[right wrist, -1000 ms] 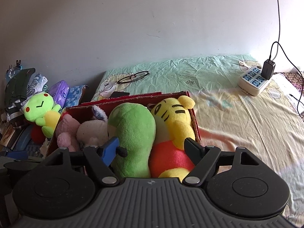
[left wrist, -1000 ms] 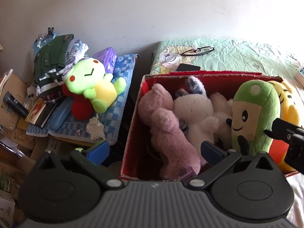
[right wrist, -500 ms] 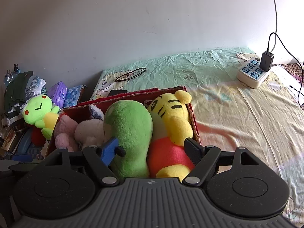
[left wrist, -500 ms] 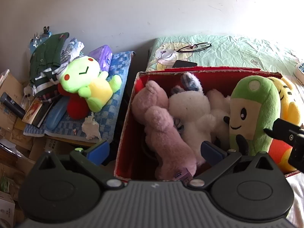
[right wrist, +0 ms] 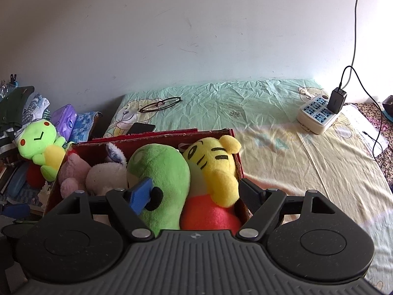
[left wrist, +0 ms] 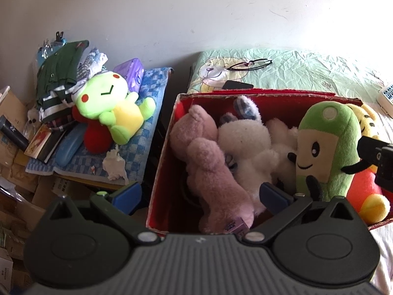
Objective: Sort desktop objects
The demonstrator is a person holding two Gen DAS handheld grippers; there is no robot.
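A red box (left wrist: 162,172) (right wrist: 172,134) on the bed holds a pink plush (left wrist: 208,164), a white plush (left wrist: 248,147), a green plush (left wrist: 326,145) (right wrist: 162,169) and a yellow tiger plush (right wrist: 216,162). My left gripper (left wrist: 199,194) is open and empty, its fingers straddling the box's left wall above the pink plush. My right gripper (right wrist: 194,194) is open and empty over the green and yellow plushes; its tip shows at the right in the left wrist view (left wrist: 375,152). A lime frog plush (left wrist: 110,105) (right wrist: 41,145) lies on a blue checked cloth left of the box.
Glasses (right wrist: 161,103) and a dark phone (right wrist: 141,127) lie on the green sheet behind the box. A power strip with charger and cable (right wrist: 319,108) sits at the far right. Clothes, books, a purple pack (left wrist: 130,73) and crumpled tissue (left wrist: 114,164) crowd the left.
Both grippers have drawn back and risen slightly, so the box sits a little further and more to the right in the left view. Both stay open; no toy has moved.
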